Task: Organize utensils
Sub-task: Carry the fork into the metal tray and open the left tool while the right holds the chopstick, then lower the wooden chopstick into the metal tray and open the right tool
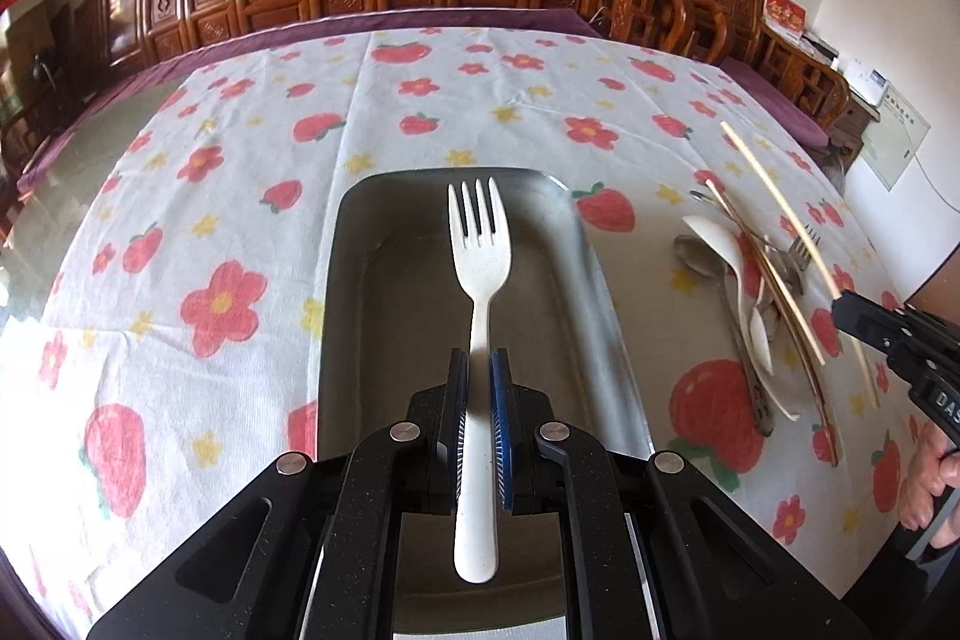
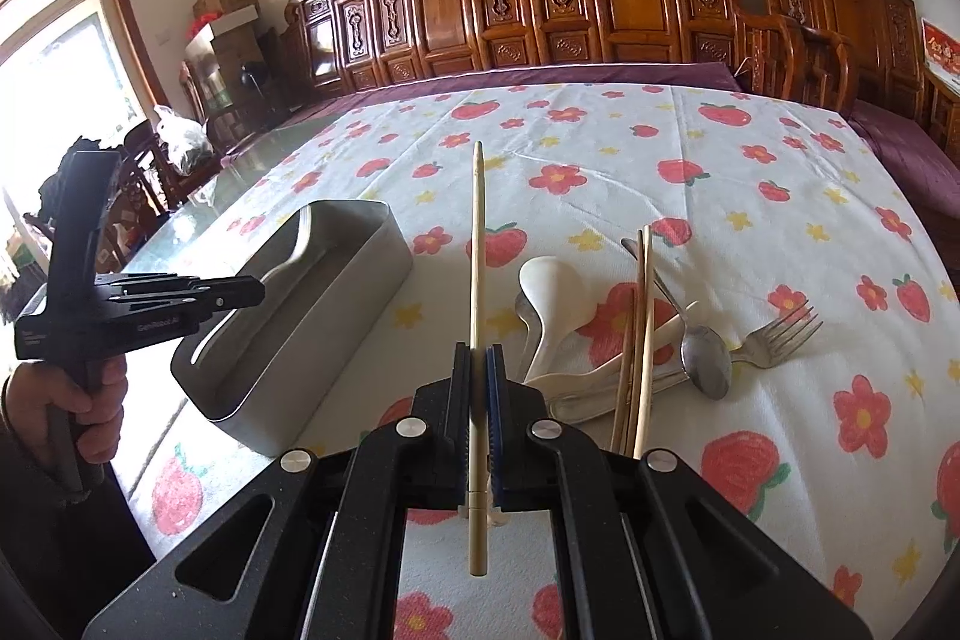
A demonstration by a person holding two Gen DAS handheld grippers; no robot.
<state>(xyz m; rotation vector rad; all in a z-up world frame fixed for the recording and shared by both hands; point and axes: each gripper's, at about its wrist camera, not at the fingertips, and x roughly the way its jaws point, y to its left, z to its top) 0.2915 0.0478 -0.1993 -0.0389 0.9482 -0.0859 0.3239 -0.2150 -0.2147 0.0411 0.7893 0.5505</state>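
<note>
**Fork over the tin, chopstick lifted clear**

The left gripper (image 1: pixel 479 364) has its pads closed on the handle of a white plastic fork (image 1: pixel 480 244), tines pointing toward the top of the frame, held above the grey metal tray (image 1: pixel 360 280) at the centre of the left wrist view. In the right wrist view the same gripper (image 2: pixel 255 289) appears at the left edge, over the tray (image 2: pixel 336 316), and pale lettering on its side reads "GenRobot.AI"; smaller print beneath is too small to read.

The right gripper (image 2: pixel 480 370) clamps a single pale chopstick (image 2: pixel 477 280), which runs up the middle of the frame above the strawberry-and-flower tablecloth (image 2: pixel 780 196). On that gripper's body at the right edge of the left wrist view (image 1: pixel 840 307), the letters "DAS" show, the rest cut off.

Right of centre lies the pile: a white spoon (image 2: pixel 552 298), a pair of chopsticks (image 2: pixel 639 340), a metal spoon (image 2: pixel 705 355) and a metal fork (image 2: pixel 774 334).
</note>
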